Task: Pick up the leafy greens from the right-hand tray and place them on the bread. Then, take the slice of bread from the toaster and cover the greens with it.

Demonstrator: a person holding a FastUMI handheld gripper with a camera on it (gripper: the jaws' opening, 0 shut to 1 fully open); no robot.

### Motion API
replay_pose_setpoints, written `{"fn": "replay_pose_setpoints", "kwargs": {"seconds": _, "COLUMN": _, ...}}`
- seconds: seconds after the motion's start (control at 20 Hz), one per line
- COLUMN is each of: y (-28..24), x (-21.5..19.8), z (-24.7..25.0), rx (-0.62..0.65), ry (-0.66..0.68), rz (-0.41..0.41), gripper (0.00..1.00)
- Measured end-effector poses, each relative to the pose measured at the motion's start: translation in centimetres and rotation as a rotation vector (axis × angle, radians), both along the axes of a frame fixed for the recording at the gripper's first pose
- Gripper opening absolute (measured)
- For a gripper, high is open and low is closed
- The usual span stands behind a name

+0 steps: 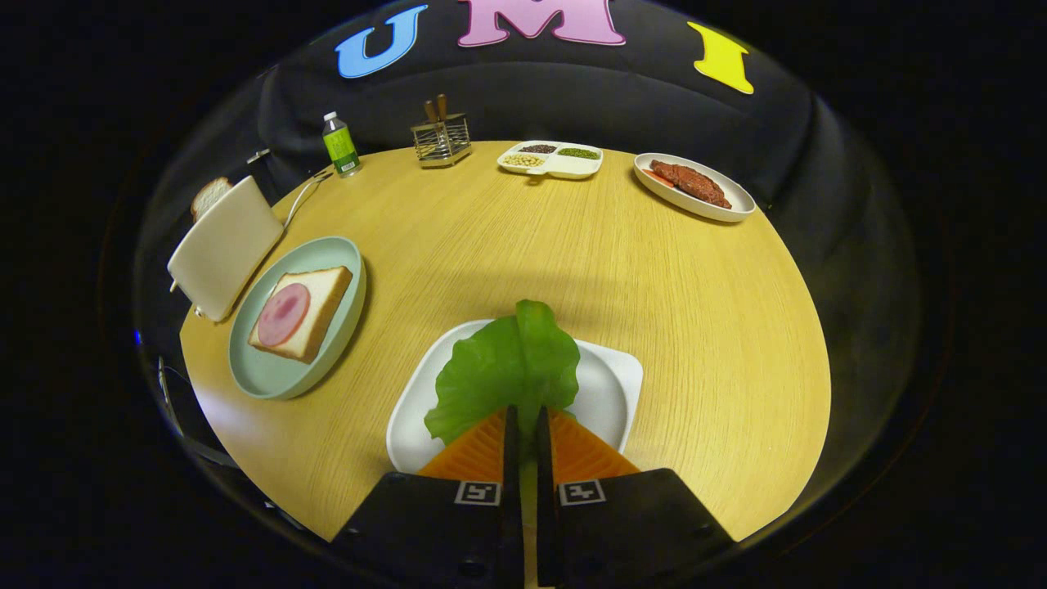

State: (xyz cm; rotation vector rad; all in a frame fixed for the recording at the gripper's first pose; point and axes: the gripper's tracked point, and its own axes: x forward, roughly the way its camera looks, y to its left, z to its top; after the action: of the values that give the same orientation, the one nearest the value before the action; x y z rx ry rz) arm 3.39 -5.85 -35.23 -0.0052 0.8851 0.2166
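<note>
The leafy greens (511,372) look light, thin and floppy, easy to tear or let slip, so the near edge by the stem is probably the surest hold. They lie over the white tray (609,393), right of the green plate (270,380) with the bread (304,315). The claw (527,419) is pressed nearly together, pinching that near edge.

Round wood-grain tabletop (654,294) with stuff spread around the rim: white tray (609,393) nearest the fingers, pale green plate (270,376) off to the left with a toaster (225,245) just behind it. Far edge has a small bottle (340,146), a wire rack (442,141), a divided dish (551,160) (beans or seeds, hard to tell), and a white plate (728,209) at far right.
</note>
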Motion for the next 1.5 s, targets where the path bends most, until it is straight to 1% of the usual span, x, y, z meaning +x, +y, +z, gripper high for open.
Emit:
{"fn": "replay_pose_setpoints", "kwargs": {"seconds": 0.1, "y": 0.0, "x": -0.1, "z": 0.1, "rx": 0.02, "ry": 0.016, "rz": -0.015, "gripper": 0.06}}
{"fn": "replay_pose_setpoints", "kwargs": {"seconds": 0.35, "y": -0.2, "x": -0.7, "z": 1.2, "rx": 0.007, "ry": 0.023, "rz": -0.059, "gripper": 0.06}}
{"fn": "replay_pose_setpoints", "kwargs": {"seconds": 0.5, "y": 0.4, "x": -0.9, "z": 3.3, "rx": 0.012, "ry": 0.001, "rz": -0.082, "gripper": 0.06}}
{"fn": "replay_pose_setpoints", "kwargs": {"seconds": 0.65, "y": 1.6, "x": -0.7, "z": 6.4, "rx": 0.003, "ry": -0.057, "rz": -0.079, "gripper": 0.06}}
{"fn": "replay_pose_setpoints", "kwargs": {"seconds": 0.8, "y": 3.9, "x": -0.6, "z": 9.6, "rx": 0.024, "ry": -0.108, "rz": -0.067, "gripper": 0.06}}
{"fn": "replay_pose_setpoints", "kwargs": {"seconds": 0.95, "y": 7.5, "x": -0.6, "z": 12.5, "rx": 0.079, "ry": -0.138, "rz": -0.032, "gripper": 0.06}}
{"fn": "replay_pose_setpoints", "kwargs": {"seconds": 1.1, "y": 10.6, "x": -0.4, "z": 14.4, "rx": 0.089, "ry": -0.168, "rz": 0.027, "gripper": 0.06}}
{"fn": "replay_pose_setpoints", "kwargs": {"seconds": 1.25, "y": 13.9, "x": -0.6, "z": 15.0, "rx": 0.086, "ry": -0.172, "rz": 0.085, "gripper": 0.06}}
{"fn": "replay_pose_setpoints", "kwargs": {"seconds": 1.35, "y": 15.4, "x": -0.1, "z": 15.1, "rx": 0.072, "ry": -0.191, "rz": 0.101, "gripper": 0.06}}
{"fn": "replay_pose_setpoints", "kwargs": {"seconds": 1.5, "y": 18.6, "x": 0.0, "z": 15.0, "rx": 0.105, "ry": -0.169, "rz": 0.12, "gripper": 0.06}}
